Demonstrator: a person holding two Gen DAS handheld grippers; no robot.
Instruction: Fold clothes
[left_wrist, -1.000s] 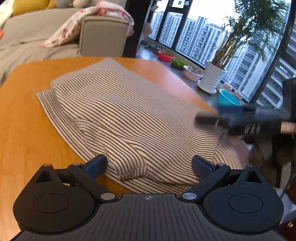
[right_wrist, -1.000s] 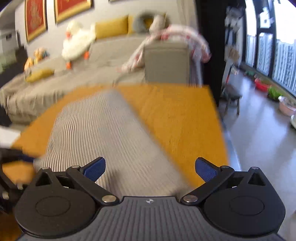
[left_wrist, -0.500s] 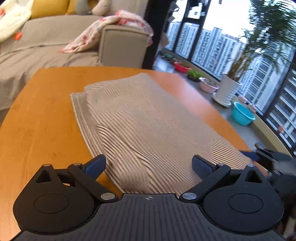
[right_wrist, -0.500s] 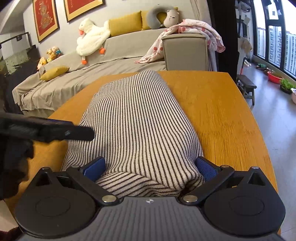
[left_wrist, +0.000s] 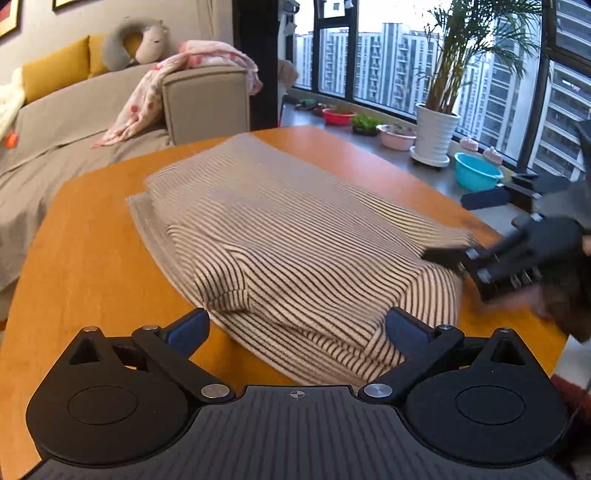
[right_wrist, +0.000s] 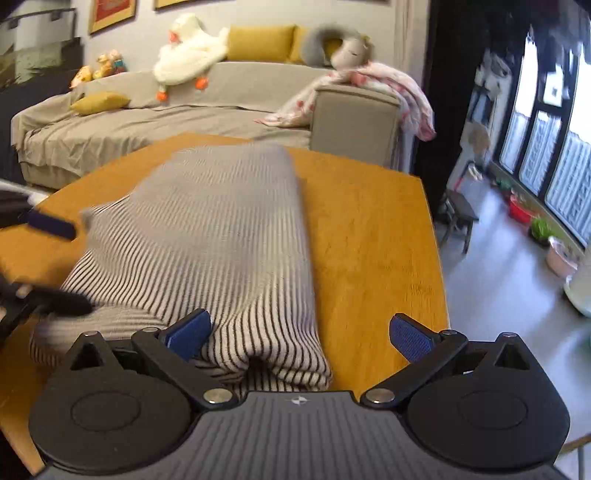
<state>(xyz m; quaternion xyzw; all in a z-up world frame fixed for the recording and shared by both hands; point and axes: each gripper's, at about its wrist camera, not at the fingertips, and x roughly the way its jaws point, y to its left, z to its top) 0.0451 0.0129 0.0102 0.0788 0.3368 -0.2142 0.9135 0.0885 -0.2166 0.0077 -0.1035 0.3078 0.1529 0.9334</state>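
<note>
Both grippers share one build. The left gripper (left_wrist: 295, 328) has a ribbed black body, two round black discs, silver screws, angled black arms and blue pads (left_wrist: 186, 330). The right gripper (right_wrist: 301, 332) looks identical.

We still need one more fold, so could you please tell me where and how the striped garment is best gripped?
Grip the striped garment at its near folded end, where the layers stack into a thick edge lying flat on the wooden table. Come in low from the near side with each open hand-held gripper, left and right, probably one per corner, pinching all layers together.
</note>
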